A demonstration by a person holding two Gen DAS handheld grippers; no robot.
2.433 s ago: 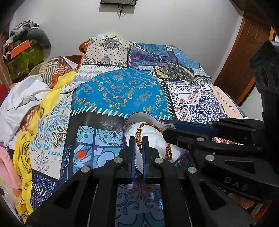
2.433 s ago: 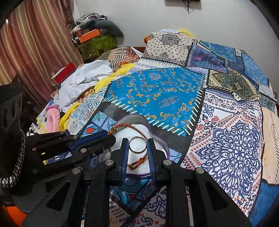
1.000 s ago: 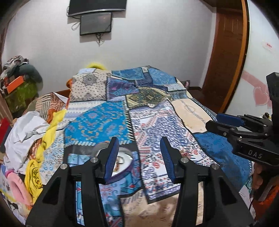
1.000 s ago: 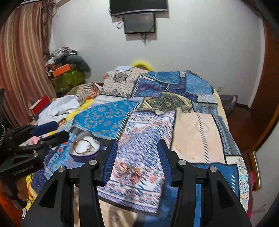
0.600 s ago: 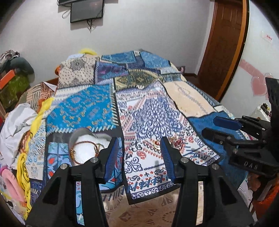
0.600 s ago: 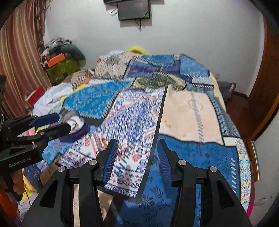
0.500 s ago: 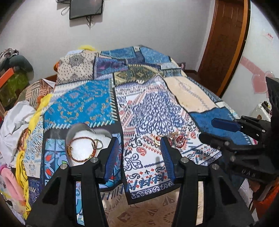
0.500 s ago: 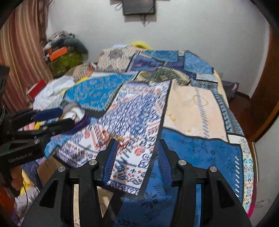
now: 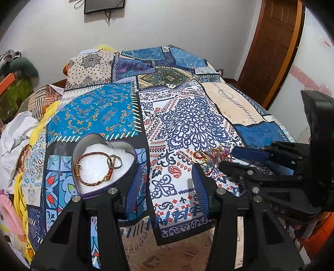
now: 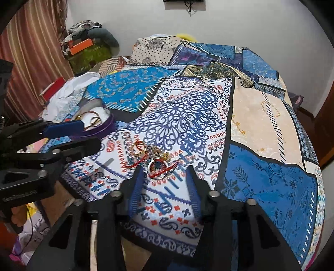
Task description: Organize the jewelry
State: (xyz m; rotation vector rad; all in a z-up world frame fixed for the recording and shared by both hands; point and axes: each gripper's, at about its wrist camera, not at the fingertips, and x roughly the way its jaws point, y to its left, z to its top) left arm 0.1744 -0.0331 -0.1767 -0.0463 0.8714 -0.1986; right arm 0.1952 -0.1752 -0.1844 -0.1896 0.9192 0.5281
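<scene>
Left gripper [image 9: 168, 183] jaws wide, nothing between them, hovering low over the patchwork bedspread [image 9: 187, 116]. Compared with half a second ago it sits lower and closer to the bed; the heart-shaped tin [image 9: 83, 143] now looms larger, just beyond and touching the line of its left finger. 2.4 s ago these jaws were nearly closed over the tin; now spread.

Right gripper [image 10: 163, 183] jaws also wide and empty, tips just short of the loose jewelry pile [image 10: 154, 160], with a silver ring wrapped in red thread [image 10: 158, 166] lying between the fingertips on the white-and-blue patterned panel. Half a second ago the pile was farther ahead of the fingers; now right at them, view tilted down more.

In the left wrist view the right gripper [image 9: 246, 160] comes in from the right, its tip at the jewelry pile [image 9: 208, 159]. In the right wrist view the left gripper [image 10: 68, 137] sits at left, in front of the tin [image 10: 104, 127].

Inside the tin, on white padding: braided red-gold bracelet [image 9: 91, 168] and a plain metal bangle [image 9: 114, 161] resting against it at the right. Same contents as half a second ago.

Farther: heap of clothes [image 9: 14, 133] at the bed's left edge, wooden door [image 9: 273, 48] at right, wall-mounted screen [image 9: 104, 6] at the top.
</scene>
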